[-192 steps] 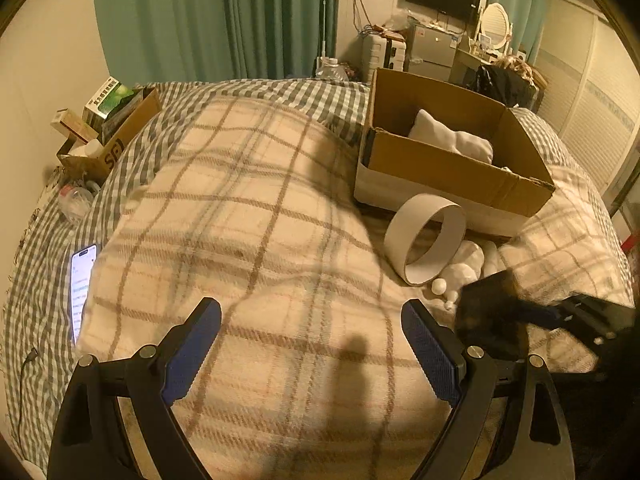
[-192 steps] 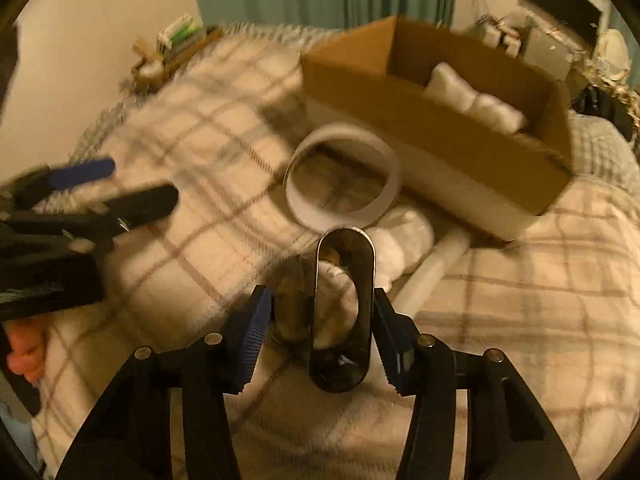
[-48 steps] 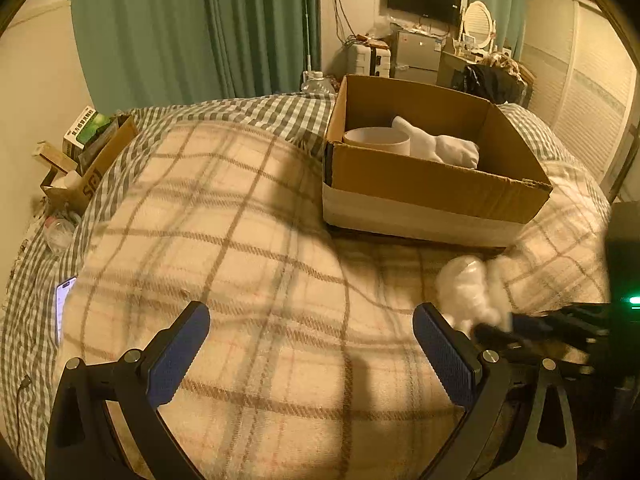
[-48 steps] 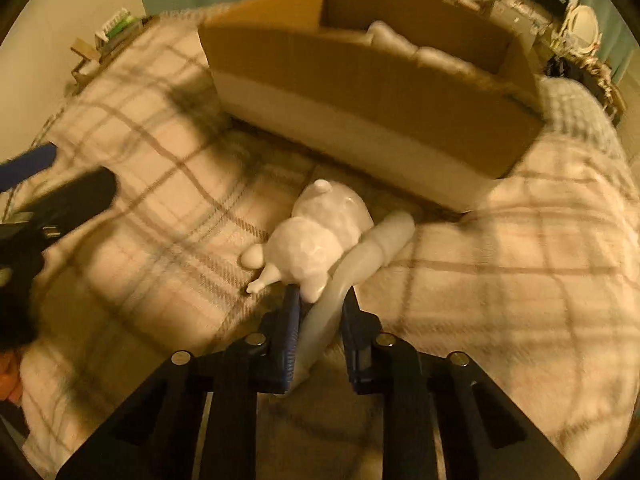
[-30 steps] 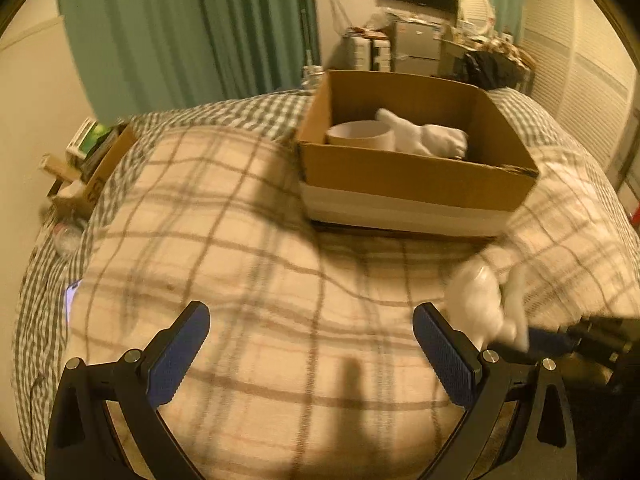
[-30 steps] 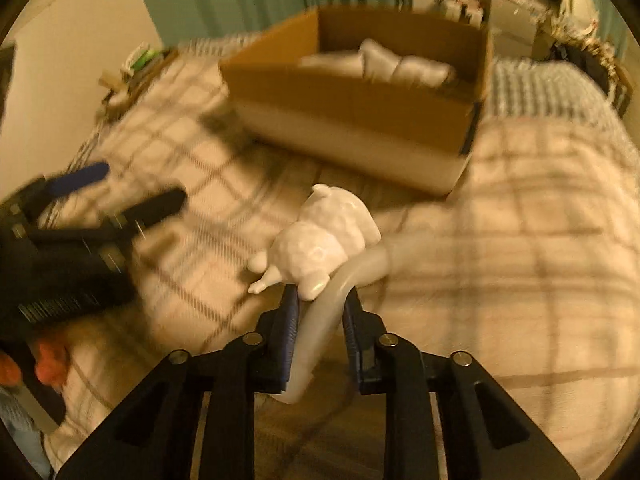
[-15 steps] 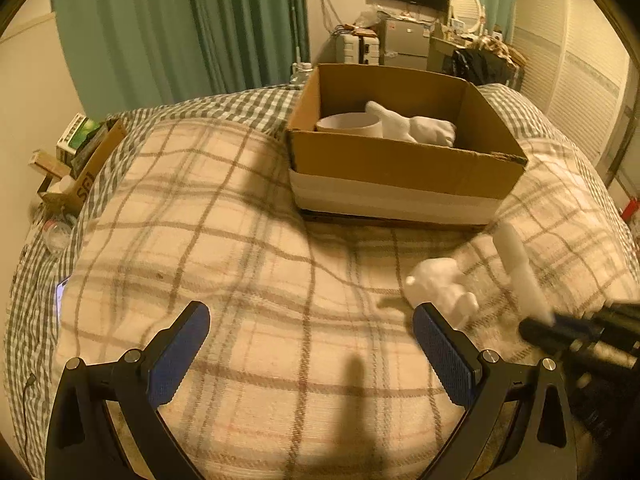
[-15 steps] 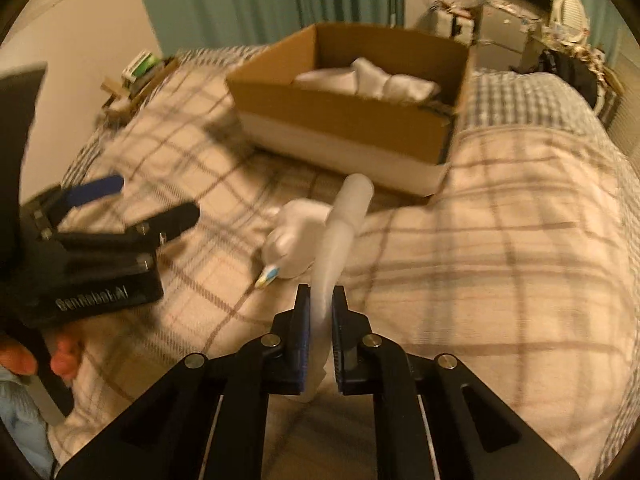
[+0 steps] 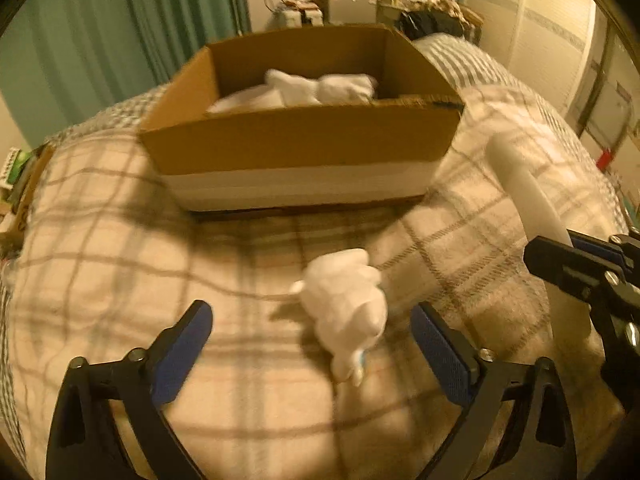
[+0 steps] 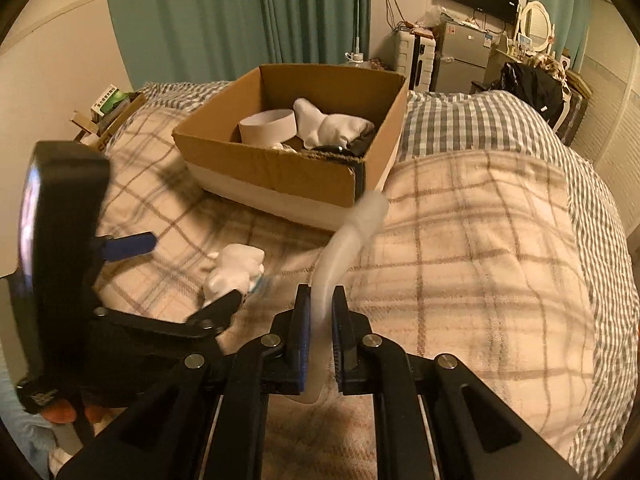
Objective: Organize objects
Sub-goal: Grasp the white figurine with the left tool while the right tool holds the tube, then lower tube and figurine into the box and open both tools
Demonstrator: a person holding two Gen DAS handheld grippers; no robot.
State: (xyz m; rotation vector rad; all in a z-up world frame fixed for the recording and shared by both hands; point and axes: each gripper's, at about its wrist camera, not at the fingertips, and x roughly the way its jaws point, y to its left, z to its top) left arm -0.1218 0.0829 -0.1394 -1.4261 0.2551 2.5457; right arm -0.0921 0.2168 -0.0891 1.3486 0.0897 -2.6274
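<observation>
White tube is being held clamped in the right gripper, lifted off the bed, cardboard box waiting at upper centre. Left gripper, jaws wide but just closing a bit, is straddling the white plush toy w/o touching; next it needs closing.

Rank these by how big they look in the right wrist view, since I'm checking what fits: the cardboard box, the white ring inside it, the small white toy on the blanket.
1. Cardboard box, clearly largest.
2 and 3. White ring and small white toy look about alike; the toy lies nearer the camera, so I won't rank them.
</observation>
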